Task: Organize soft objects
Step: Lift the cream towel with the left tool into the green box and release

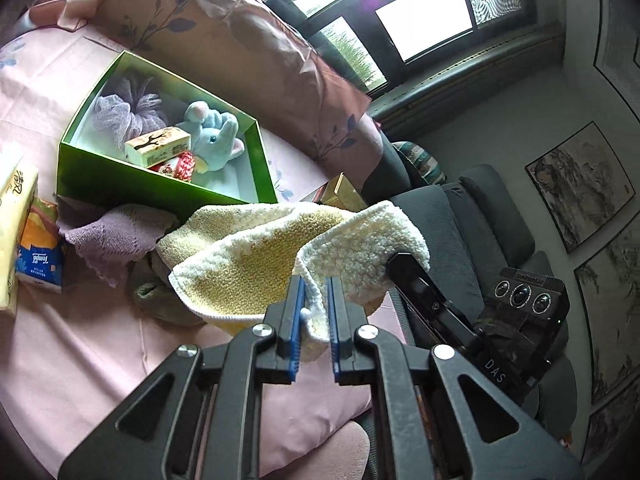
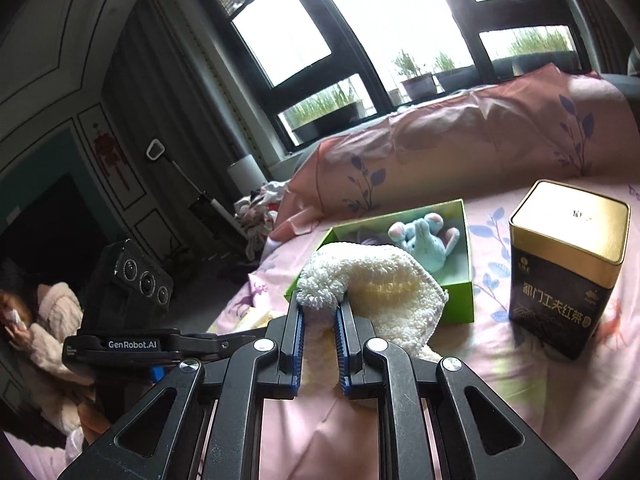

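Both jaws are clamped on your cream towel (image 1: pixel 256 256): left gripper (image 1: pixel 316 304) on its hem, right gripper (image 2: pixel 322 312) on a fluffy corner, holding it above the bed (image 1: pixel 80 344). Only your left view shows the "tempo" tissue pack (image 1: pixel 40 256); beyond, the green box (image 1: pixel 100 176) holds a plush elephant (image 1: pixel 216 136).

Blown-out window (image 2: pixel 400 12) backlight, fisheye vignetting

— Where am I steering this?
— A home bedroom, as I see it; a bed (image 1: pixel 80 360) in pink sheets; a long leaf-print pillow (image 2: pixel 460 136); framed paintings (image 1: pixel 580 184); potted plants (image 2: pixel 416 76) at the window.
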The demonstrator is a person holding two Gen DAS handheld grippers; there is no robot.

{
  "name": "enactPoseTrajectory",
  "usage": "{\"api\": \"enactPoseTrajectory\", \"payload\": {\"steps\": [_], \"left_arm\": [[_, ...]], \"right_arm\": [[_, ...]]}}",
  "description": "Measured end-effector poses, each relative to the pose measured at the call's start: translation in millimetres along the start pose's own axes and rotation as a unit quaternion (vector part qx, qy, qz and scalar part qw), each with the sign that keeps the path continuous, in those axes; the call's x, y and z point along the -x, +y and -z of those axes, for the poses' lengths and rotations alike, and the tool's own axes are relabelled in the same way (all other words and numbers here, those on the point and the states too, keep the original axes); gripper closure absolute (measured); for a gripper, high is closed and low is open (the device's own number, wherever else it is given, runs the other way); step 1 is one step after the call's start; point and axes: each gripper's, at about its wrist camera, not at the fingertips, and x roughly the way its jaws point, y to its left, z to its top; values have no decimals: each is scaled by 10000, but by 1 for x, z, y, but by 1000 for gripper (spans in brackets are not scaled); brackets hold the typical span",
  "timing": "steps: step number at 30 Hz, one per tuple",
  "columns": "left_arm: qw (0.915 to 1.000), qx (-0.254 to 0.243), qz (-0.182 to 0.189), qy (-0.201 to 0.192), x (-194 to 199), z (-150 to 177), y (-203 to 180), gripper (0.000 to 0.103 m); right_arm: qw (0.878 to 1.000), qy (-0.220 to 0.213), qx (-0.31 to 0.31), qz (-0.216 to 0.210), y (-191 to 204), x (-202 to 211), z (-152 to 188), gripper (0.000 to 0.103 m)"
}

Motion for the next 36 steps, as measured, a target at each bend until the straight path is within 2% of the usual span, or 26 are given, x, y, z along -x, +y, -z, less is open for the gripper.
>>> {"api": "enactPoseTrajectory", "payload": {"steps": [9, 22, 30, 36], "left_arm": [[9995, -200, 142, -203, 21, -11, -22, 96], [9959, -692, -125, -570, 42, -64, -56, 96], [9943, -851, -354, -545, 27, -113, -61, 96], [9945, -779, -606, -346, -4, -144, -45, 96]], "right_arm": [[9990, -235, 382, -75, 25, 7, -20, 87], [9940, -559, 940, -23, 53, -6, -75, 87], [9924, -638, 1031, 196, 46, -28, -110, 87], [9943, -351, 943, 352, 26, -68, -122, 87]]}}
